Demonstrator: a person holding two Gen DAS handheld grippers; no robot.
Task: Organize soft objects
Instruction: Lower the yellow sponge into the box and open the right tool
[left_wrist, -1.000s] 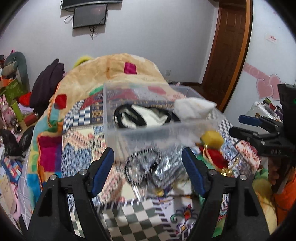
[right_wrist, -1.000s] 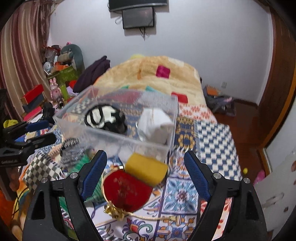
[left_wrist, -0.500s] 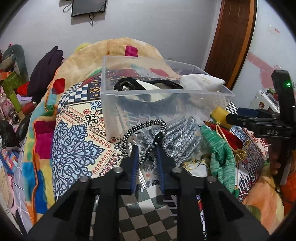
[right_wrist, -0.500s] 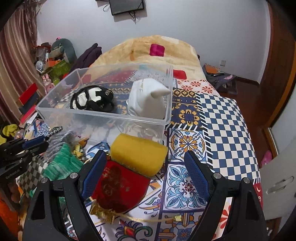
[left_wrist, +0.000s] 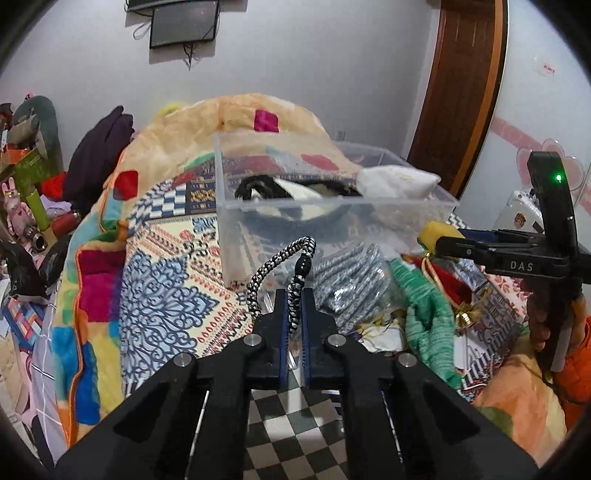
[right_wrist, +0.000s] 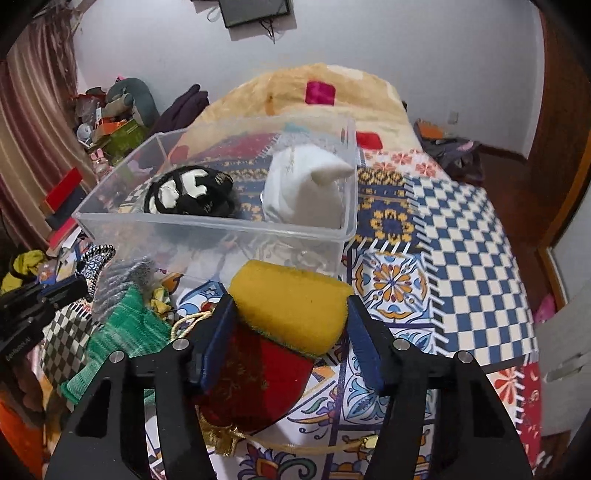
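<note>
A clear plastic bin (left_wrist: 332, 225) (right_wrist: 221, 229) stands on the patterned bed. It holds a black-and-white soft item (right_wrist: 188, 195) and a white cloth bundle (right_wrist: 306, 192). My left gripper (left_wrist: 293, 306) is shut on a black-and-white braided cord (left_wrist: 280, 258) in front of the bin, above a silver-grey knit piece (left_wrist: 351, 288). My right gripper (right_wrist: 291, 314) is shut on a yellow sponge (right_wrist: 291, 310), which lies over a red pouch (right_wrist: 258, 380). The right gripper also shows in the left wrist view (left_wrist: 443, 245).
A green knit piece (left_wrist: 428, 325) (right_wrist: 122, 332) lies beside the red pouch with its gold cord (right_wrist: 306, 448). A fleece blanket (left_wrist: 236, 122) is heaped behind the bin. Clutter stands by the wall on the left (right_wrist: 110, 122). A wooden door (left_wrist: 465, 81) is at right.
My left gripper closed on the braided cord and lifted it a little. My right gripper moved forward and closed on the yellow sponge.
</note>
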